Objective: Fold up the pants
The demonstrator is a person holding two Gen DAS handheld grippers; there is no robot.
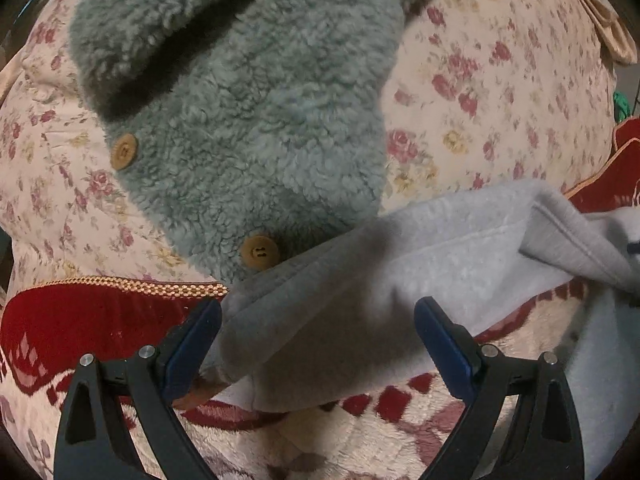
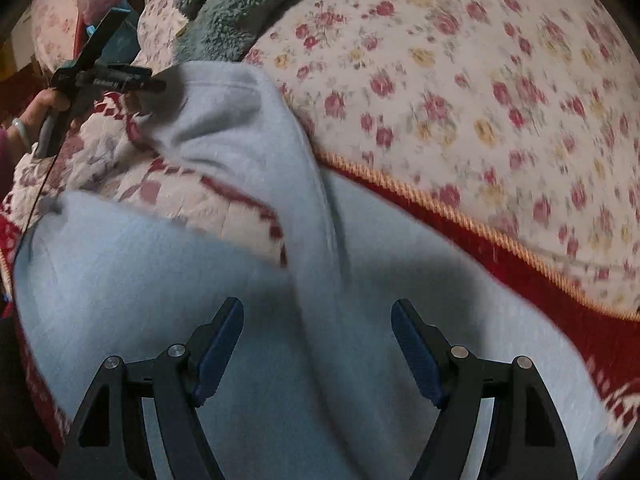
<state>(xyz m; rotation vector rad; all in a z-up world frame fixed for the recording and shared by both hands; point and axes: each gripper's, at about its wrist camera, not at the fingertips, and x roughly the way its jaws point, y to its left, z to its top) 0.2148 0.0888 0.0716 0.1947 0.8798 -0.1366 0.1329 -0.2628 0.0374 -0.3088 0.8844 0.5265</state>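
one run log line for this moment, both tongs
step: fold pants | left tongs: open, around grey pants edge, no pinch seen | right tongs: open over pants | surface: red-and-cream blanket

Each claw (image 1: 318, 312) is matte black plastic: two curved arms with triangular cut-outs, each arm carrying two round silver screws near its tip. The fingers (image 1: 192, 346) bear flat dark-blue pads with a finely ribbed face. The right claw (image 2: 317, 312) matches it in make. Seen from the right wrist, the left claw's grey handle sits in a hand (image 2: 46, 106) wearing a pale green bangle (image 2: 21, 130) and a dark pink sleeve (image 2: 6, 152); a thin black cable (image 2: 38, 196) hangs from it.
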